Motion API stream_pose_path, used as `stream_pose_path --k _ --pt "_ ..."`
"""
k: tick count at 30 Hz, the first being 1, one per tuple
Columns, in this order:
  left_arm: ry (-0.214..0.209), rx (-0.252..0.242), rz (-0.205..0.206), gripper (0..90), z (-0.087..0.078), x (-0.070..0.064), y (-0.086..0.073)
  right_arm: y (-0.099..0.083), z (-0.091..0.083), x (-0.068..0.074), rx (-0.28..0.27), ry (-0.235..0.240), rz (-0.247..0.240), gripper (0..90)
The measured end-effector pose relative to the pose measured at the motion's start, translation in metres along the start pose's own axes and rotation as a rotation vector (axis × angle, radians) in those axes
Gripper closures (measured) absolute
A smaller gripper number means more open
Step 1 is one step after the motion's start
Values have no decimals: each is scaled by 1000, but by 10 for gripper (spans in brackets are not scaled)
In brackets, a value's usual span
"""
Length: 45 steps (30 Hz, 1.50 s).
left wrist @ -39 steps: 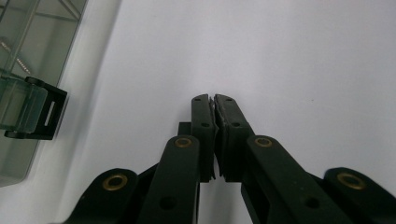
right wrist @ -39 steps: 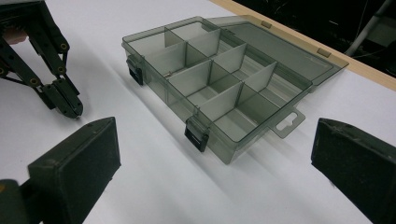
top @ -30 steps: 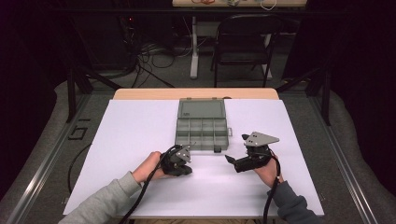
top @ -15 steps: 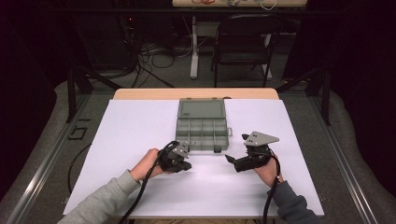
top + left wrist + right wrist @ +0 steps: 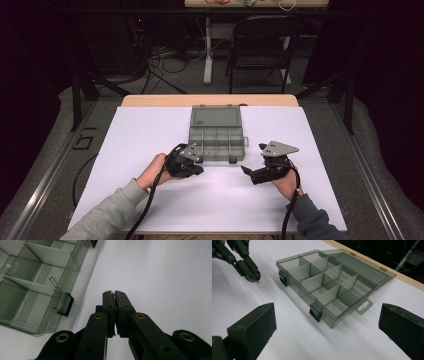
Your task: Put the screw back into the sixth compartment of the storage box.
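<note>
White covering spreads over most of the table (image 5: 150, 140), with a strip of bare wood showing along its far edge. Behind the table, on the grey floor, stands a dark folding chair (image 5: 260, 47) among loose cables.

A smoky grey plastic box (image 5: 217, 135) lies at the middle of the table, its lid folded open flat toward the far side. Dividers split it into small compartments, and two black latches sit on its near wall. In the left gripper view a small metal screw (image 5: 52, 281) lies in a compartment by the near wall, close to one latch (image 5: 65, 304).

The person's forearms, in grey sleeves, come in from the near edge. The left hand (image 5: 152, 170) holds the left gripper (image 5: 196, 169) just in front of the box's near left corner, low over the white surface. Its jaws are pressed together, and a tiny bright sliver shows at their tips in the left gripper view and the right gripper view; what that is I cannot tell.

The right hand (image 5: 285, 182) holds the right gripper (image 5: 246, 171) near the box's near right corner, apart from it. Its jaws stand wide apart with nothing between them, and its camera looks across the box toward the left gripper (image 5: 253, 275)
</note>
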State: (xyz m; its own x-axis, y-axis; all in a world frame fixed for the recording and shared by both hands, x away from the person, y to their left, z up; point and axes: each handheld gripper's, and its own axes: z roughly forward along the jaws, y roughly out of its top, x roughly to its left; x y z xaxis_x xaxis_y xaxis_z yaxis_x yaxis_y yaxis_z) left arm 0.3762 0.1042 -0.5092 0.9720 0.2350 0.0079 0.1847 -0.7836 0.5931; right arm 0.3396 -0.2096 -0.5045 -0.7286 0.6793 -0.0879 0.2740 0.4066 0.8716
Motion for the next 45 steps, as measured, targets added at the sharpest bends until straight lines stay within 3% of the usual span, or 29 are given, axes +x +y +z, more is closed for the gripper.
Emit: stream_pose_path --k 26,45 --pt "33 -54 17 874 -14 8 23 1 -1 0 -7 -1 5 5" --pt "66 -43 33 874 -22 21 46 1 -2 -1 -8 -5 6 6"
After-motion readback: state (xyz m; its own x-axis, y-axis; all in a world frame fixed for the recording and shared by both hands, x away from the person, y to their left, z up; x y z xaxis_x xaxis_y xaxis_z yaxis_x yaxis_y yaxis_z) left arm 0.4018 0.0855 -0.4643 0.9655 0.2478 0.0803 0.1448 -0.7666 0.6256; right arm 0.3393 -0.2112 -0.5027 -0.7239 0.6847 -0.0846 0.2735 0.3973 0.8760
